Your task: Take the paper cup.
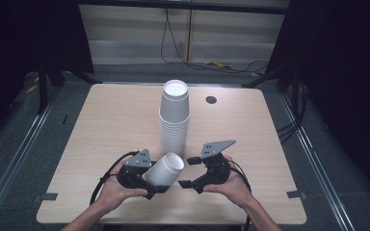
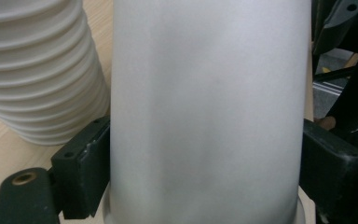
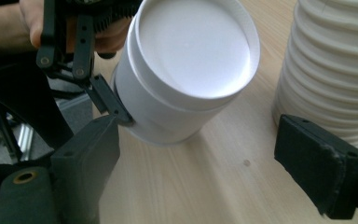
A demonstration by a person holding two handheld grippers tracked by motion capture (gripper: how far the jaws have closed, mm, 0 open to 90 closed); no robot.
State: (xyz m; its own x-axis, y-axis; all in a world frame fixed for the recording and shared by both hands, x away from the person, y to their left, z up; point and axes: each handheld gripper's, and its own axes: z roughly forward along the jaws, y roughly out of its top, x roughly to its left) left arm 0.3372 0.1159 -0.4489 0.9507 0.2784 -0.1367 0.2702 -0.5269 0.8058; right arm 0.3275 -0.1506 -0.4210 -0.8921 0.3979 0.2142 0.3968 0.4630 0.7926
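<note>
High view shows my left tongs [image 1: 150, 185] clamped on one paper cup [image 1: 165, 169] above the table [image 1: 115, 120] beside the stack [image 1: 174, 115], right tongs [image 1: 189, 172] apart nearby, so I judge placing remains.

Left hand [image 1: 113, 190]: enters from the bottom edge of the high view, fingers wrapped around the gripper body from below and behind.
Left gripper [image 1: 160, 177]: low over the near part of the table, pointing right and slightly away from the person; jaws clamped against opposite sides of a white paper cup [image 1: 165, 169], which is tilted with its base facing up and right.
Right hand [image 1: 229, 185]: enters from the bottom right, cupping the gripper body from the near side.
Right gripper [image 1: 189, 172]: pointing left toward the left gripper; jaws spread wide, nothing between them, grey plate on top.
</note>
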